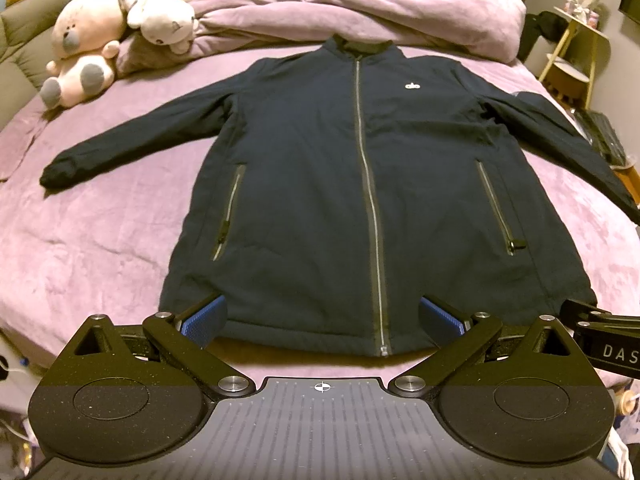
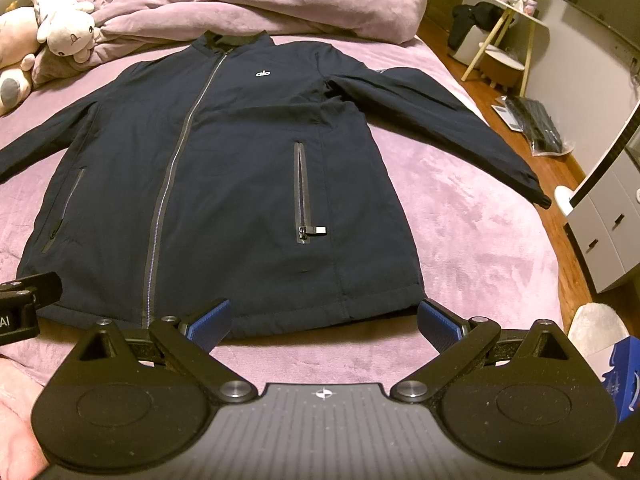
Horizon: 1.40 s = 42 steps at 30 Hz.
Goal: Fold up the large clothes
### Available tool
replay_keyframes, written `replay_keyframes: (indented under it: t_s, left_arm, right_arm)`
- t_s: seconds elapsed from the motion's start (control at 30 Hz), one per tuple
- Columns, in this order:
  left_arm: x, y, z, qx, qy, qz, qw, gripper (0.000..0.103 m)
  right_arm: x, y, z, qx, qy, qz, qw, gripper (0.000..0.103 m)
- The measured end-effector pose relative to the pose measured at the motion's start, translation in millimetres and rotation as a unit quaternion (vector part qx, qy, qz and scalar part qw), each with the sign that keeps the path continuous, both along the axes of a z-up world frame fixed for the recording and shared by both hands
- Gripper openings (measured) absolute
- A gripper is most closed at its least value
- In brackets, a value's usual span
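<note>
A dark navy zip jacket [image 1: 320, 184] lies flat, front up and zipped, on the purple bed, collar far, hem near, both sleeves spread out to the sides. It also shows in the right wrist view [image 2: 224, 184]. My left gripper [image 1: 322, 320] is open and empty, its blue pads [image 1: 204, 320] just above the hem near the middle zipper. My right gripper [image 2: 324, 322] is open and empty at the hem's right part. The right gripper's body shows at the right edge of the left wrist view [image 1: 608, 340].
A bunched purple duvet [image 1: 360, 4] lies behind the collar. Two plush toys [image 1: 92, 44] sit at the far left. The right sleeve [image 2: 460, 132] reaches the bed's right edge. Beyond it are wooden floor, a stool [image 2: 504, 60] and white cabinets [image 2: 608, 232].
</note>
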State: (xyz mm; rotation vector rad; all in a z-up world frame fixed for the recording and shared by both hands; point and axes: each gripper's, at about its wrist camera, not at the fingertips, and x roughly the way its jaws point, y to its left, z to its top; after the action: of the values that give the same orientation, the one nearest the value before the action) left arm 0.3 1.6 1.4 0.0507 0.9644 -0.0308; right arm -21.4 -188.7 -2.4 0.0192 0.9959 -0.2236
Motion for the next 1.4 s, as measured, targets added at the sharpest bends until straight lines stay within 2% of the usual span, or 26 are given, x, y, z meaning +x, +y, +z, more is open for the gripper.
replay_keyframes:
  t_s: [1.4]
  left_arm:
    - [0.5,0.4,-2.8,-0.001,0.006,0.005,1.0,0.103]
  right_arm:
    - [-1.2,-0.4,-0.7,-0.001,0.004,0.0,1.0,0.099]
